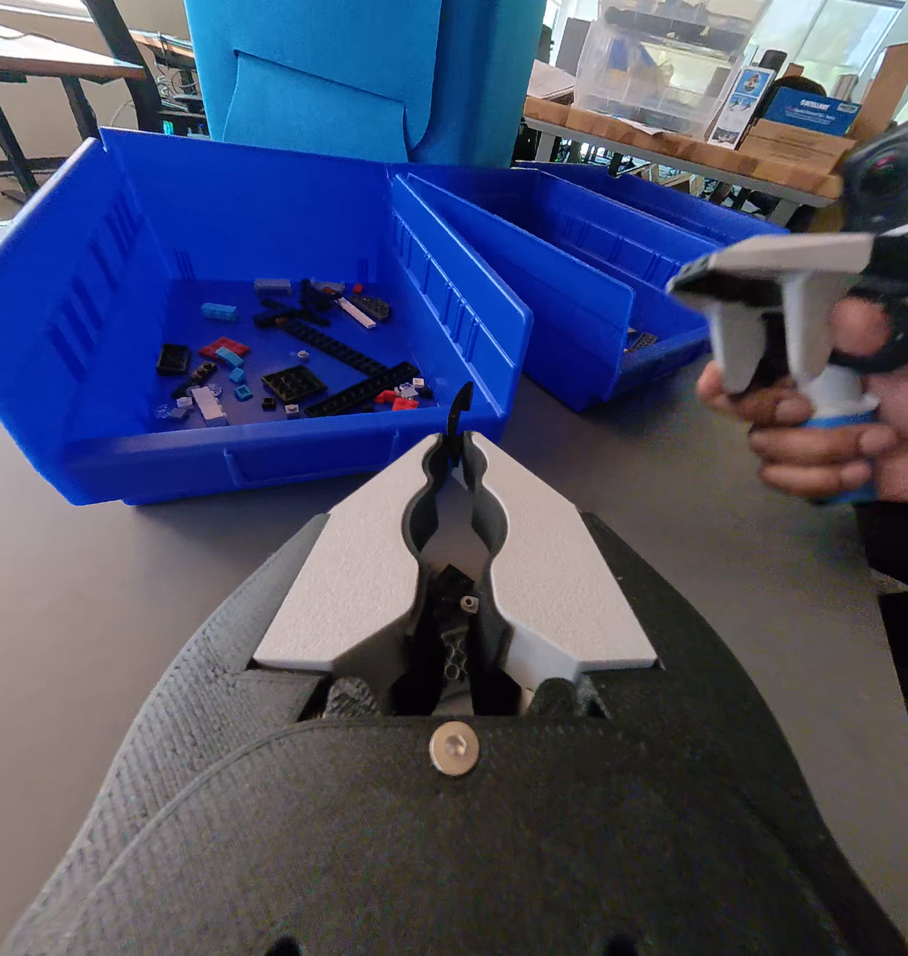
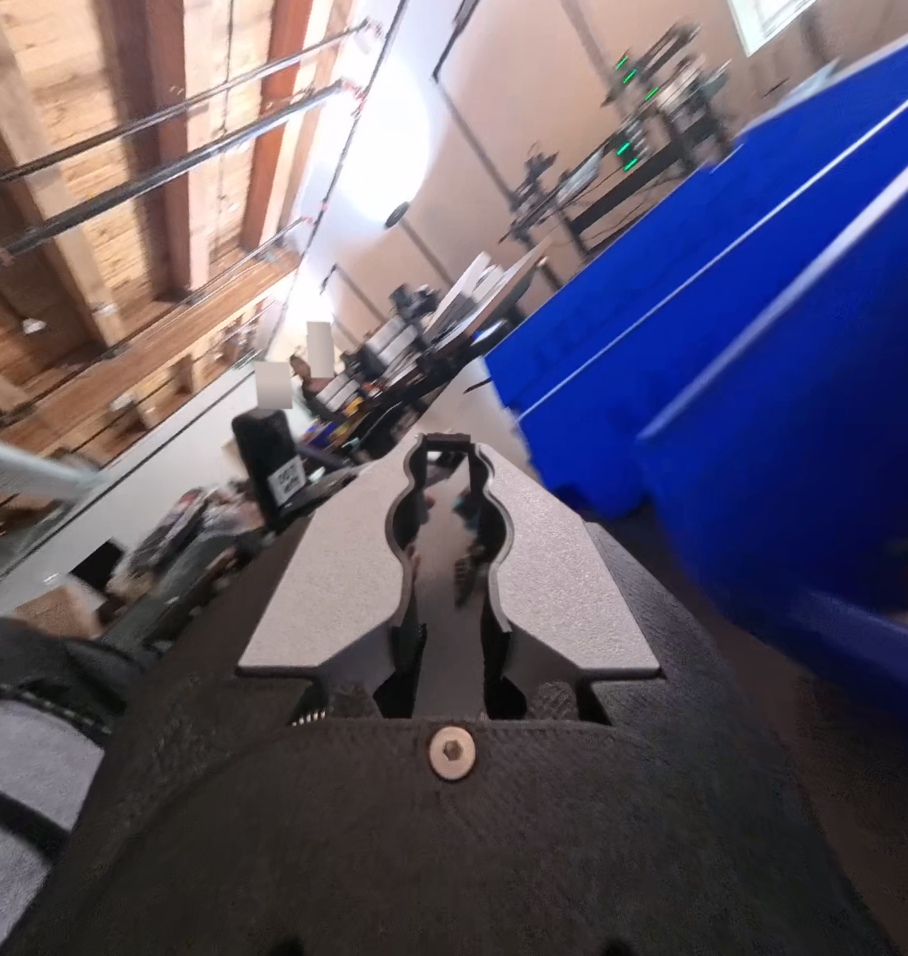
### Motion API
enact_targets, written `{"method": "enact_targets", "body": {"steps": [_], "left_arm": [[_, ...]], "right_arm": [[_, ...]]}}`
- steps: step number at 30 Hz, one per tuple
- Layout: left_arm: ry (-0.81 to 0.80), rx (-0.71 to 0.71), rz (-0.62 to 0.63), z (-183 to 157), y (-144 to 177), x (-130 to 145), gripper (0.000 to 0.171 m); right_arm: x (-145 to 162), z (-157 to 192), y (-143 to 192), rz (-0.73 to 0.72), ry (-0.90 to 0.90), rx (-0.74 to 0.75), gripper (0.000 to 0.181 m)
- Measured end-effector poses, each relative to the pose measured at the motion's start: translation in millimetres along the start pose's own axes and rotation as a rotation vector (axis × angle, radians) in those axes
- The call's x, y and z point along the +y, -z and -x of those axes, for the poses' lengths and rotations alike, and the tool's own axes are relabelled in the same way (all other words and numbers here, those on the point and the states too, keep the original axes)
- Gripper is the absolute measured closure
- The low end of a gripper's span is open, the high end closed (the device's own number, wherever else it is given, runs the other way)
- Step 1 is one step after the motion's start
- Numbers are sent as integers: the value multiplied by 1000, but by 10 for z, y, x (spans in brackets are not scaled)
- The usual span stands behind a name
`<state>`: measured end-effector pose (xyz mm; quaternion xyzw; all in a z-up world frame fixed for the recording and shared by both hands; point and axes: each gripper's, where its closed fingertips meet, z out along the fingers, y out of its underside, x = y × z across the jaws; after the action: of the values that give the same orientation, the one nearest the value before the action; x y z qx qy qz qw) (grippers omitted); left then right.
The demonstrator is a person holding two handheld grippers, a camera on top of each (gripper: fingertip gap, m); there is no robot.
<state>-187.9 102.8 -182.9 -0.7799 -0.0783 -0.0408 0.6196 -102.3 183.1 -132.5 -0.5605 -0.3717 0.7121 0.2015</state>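
Observation:
My left gripper [image 1: 454, 439] is shut on a small black curved piece [image 1: 459, 408] that sticks up from its tips. It hovers over the grey table [image 1: 105, 569], just in front of a big blue bin [image 1: 286, 455]. That bin holds several loose bricks [image 1: 291, 357] in black, red, light blue and white. My right gripper [image 2: 445, 446] is tilted and holds a small dark flat piece [image 2: 445, 438] across its fingertips. It also shows in the left wrist view [image 1: 700, 279], held by a hand [image 1: 814, 439] above the table, to the right of the bins.
A second blue bin [image 1: 570, 289] stands right of the first, with a third [image 1: 700, 212] behind it. These bins fill the right side of the blurred right wrist view [image 2: 752, 414]. A bright blue chair back [image 1: 338, 77] rises behind the bins. Cluttered desks stand farther off. My right fingertips sit around 12 cm from my left ones.

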Motion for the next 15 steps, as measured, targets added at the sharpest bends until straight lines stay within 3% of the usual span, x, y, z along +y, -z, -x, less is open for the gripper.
{"method": "enact_targets", "body": {"steps": [4,8,10,12,15], "left_arm": [[-1,9,5,-27,-17,15,167],[-21,10,11,-63,-37,19,167],[-33,13,12,-88,-44,14,167],[-46,17,14,-113,-52,16,167],[-56,23,18,-141,-64,25,167]], "right_arm": [[-898,-348,970,-176,186,296,166],[-1688,-938,2034,-269,395,719,165],[-1815,-1329,2343,-223,409,869,164],[-1815,-1648,2456,-150,352,920,145],[-1844,-1792,2484,-106,328,925,130]]}}
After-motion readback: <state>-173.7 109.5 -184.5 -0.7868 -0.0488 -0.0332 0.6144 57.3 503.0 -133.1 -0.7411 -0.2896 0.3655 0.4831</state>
